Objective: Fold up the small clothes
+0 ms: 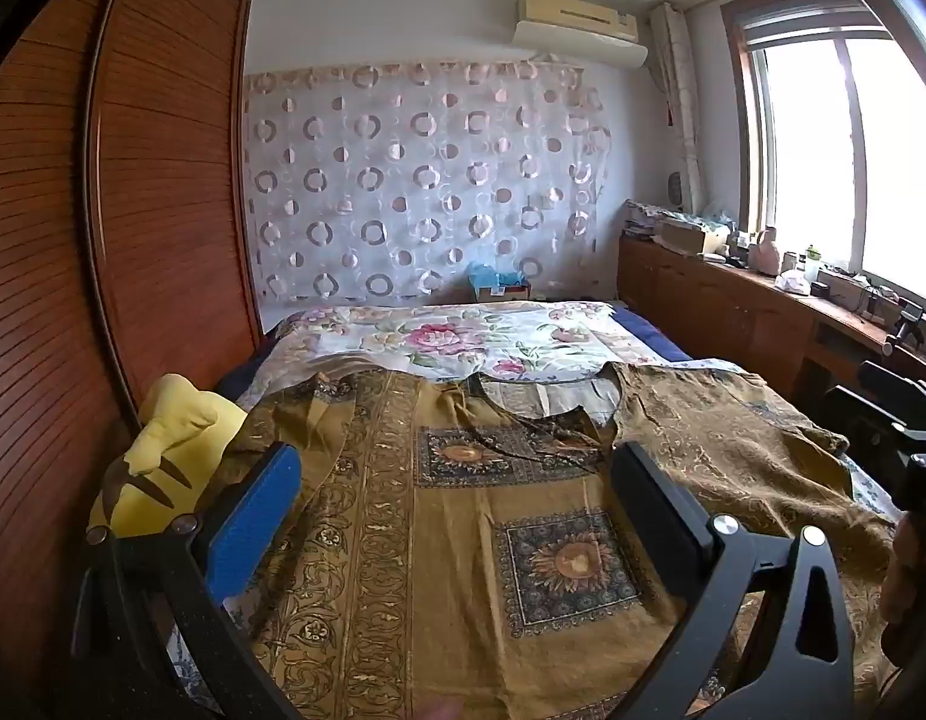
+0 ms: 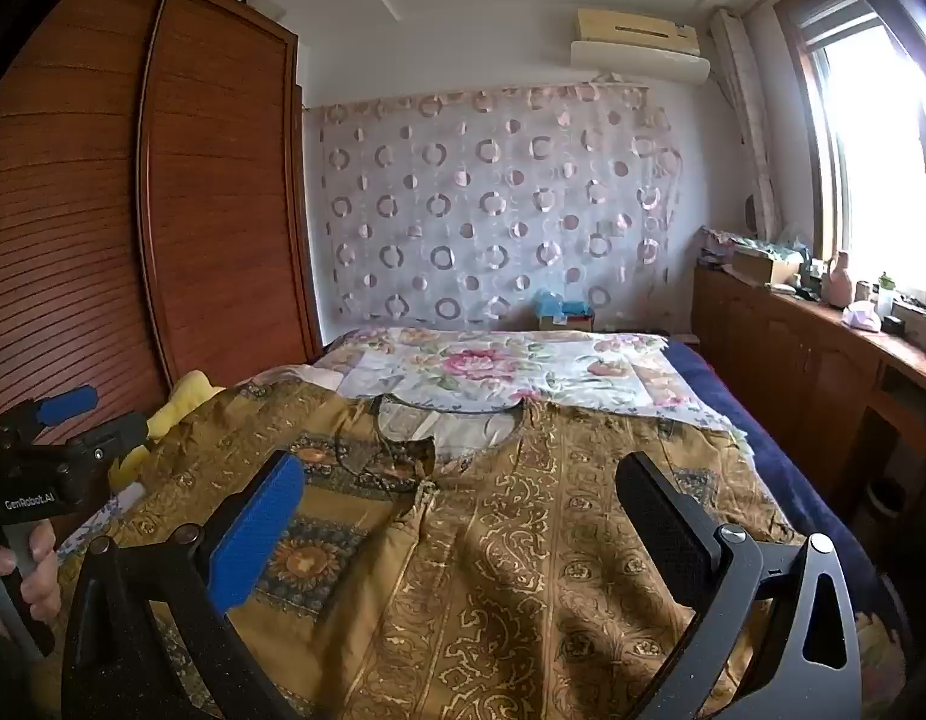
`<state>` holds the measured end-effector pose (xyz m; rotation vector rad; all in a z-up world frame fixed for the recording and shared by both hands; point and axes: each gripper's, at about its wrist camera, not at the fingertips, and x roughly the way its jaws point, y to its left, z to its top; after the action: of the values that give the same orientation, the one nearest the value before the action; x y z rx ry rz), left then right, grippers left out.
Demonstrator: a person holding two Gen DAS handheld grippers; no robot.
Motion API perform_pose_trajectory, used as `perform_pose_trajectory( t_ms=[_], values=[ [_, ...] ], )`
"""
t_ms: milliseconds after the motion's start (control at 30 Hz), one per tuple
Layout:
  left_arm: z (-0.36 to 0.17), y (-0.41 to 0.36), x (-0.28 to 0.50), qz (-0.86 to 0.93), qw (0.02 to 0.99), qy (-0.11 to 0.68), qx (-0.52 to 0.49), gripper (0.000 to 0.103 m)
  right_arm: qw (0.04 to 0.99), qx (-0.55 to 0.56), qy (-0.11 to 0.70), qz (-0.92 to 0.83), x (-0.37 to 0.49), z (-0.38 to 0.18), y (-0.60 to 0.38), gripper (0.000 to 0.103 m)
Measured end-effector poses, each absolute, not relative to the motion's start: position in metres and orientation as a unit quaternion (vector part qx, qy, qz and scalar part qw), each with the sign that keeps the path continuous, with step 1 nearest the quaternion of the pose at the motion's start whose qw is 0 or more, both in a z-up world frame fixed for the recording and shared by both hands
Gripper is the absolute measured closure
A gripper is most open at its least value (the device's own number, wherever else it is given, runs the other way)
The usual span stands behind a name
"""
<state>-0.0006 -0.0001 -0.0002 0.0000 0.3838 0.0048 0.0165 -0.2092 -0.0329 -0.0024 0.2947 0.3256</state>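
A: State of both tools?
B: Left gripper (image 1: 457, 480) and right gripper (image 2: 463, 486): jaws fully spread, nothing between the pads, both held above the garment.
A: Garment position?
B: The mustard patterned top (image 1: 463, 516) lies flat on the bed (image 2: 781, 468), neckline toward 12 o'clock. Yellow plush toy (image 1: 163, 456) at 9 o'clock. Floral sheet (image 1: 451, 336) beyond; patterned curtain (image 1: 427, 180) farthest.

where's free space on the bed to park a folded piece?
Free: the floral sheet beyond the garment's neckline, up to the patterned curtain; a blue box sits at its far edge. A narrow navy strip borders the wooden cabinets. Crowded: the near bed under the garment, and its wardrobe-side corner with the yellow plush.
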Motion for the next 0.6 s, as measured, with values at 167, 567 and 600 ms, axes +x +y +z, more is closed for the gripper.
perform_pose_trajectory(
  t_ms=[167,567,600],
  values=[
    [-0.0001,-0.0004,-0.0003,0.003,0.981,0.194,0.001,0.0,0.976,-0.004,0.149,0.16,0.017,-0.0332,-0.209,0.0],
    [-0.0008,-0.0003,0.0006,0.003,0.981,0.193,-0.001,0.0,0.976,-0.004,0.149,0.161,0.0192,-0.0333,-0.2099,0.0],
    [-0.0012,-0.0005,0.0015,0.003,0.981,0.193,-0.001,0.0,0.976,-0.004,0.149,0.161,0.0194,-0.0333,-0.21,0.0]
  ],
)
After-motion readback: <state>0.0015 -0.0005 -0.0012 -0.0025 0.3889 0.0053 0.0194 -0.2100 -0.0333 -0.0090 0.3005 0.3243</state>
